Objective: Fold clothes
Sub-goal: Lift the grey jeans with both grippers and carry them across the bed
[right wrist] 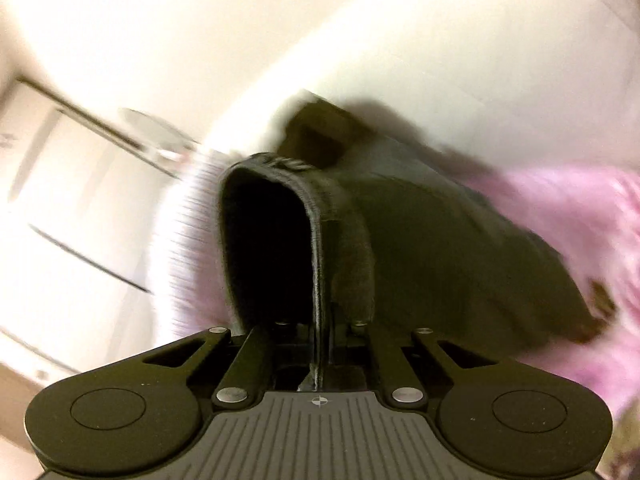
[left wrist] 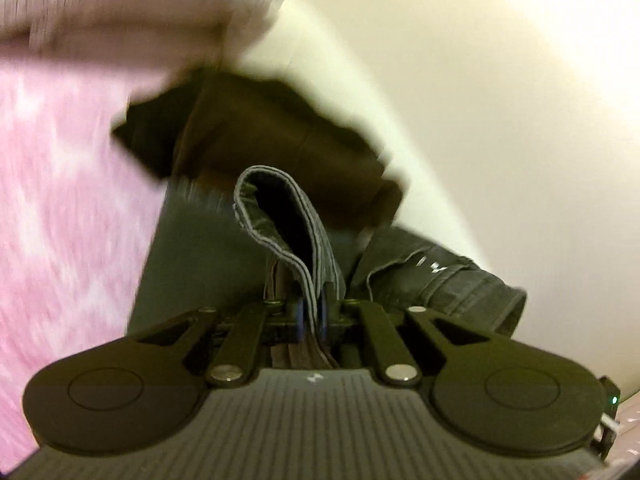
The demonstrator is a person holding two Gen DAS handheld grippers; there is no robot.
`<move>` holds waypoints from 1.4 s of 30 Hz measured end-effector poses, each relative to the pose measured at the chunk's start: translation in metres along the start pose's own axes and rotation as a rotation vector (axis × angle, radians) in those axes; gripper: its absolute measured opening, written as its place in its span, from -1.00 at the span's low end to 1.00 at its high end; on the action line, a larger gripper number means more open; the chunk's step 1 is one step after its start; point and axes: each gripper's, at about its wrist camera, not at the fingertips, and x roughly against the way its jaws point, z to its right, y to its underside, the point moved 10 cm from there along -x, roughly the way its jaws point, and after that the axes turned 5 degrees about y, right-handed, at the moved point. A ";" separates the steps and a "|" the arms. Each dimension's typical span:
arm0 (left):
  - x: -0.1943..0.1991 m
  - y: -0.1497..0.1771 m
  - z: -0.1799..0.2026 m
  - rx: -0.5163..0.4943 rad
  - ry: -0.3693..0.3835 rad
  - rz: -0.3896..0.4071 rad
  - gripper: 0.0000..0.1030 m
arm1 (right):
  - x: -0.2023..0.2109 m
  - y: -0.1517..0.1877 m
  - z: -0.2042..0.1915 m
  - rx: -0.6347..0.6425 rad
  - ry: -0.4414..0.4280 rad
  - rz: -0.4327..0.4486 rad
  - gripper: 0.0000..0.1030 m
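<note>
Dark grey jeans [left wrist: 448,276] hang between both grippers, lifted off a pink surface. My left gripper [left wrist: 312,312] is shut on a stitched hem of the jeans [left wrist: 280,224], which loops up out of the closed jaws. My right gripper [right wrist: 320,332] is shut on another thick seamed edge of the jeans [right wrist: 316,240], which arches up in front of the camera and hides what lies behind. A dark brown garment [left wrist: 256,132] lies just beyond the jeans; it shows as a dark brown garment [right wrist: 320,128] in the right wrist view too. Both views are blurred by motion.
A pink fluffy cover [left wrist: 60,200] spreads under the clothes, also seen as the pink cover [right wrist: 560,216] at the right. A white ribbed knit garment [left wrist: 120,12] lies at the upper left. A cream wall [left wrist: 500,80] stands behind, with pale cabinet doors [right wrist: 60,200] to the left.
</note>
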 end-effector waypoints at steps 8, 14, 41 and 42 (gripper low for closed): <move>0.202 -0.097 0.053 -0.072 -0.083 0.347 -0.91 | 0.035 0.006 -0.205 0.175 -0.375 0.038 -0.90; 0.401 -0.147 0.088 -0.175 -0.225 0.617 -0.91 | 0.079 0.076 -0.382 0.319 -0.685 0.010 -0.90; 0.514 0.143 -0.085 0.288 -0.836 0.127 -0.89 | 0.018 0.459 -0.384 0.699 -0.109 -0.881 -0.43; 0.506 0.160 -0.086 0.303 -0.847 0.083 -0.88 | 0.021 0.461 -0.362 0.717 -0.081 -0.905 -0.43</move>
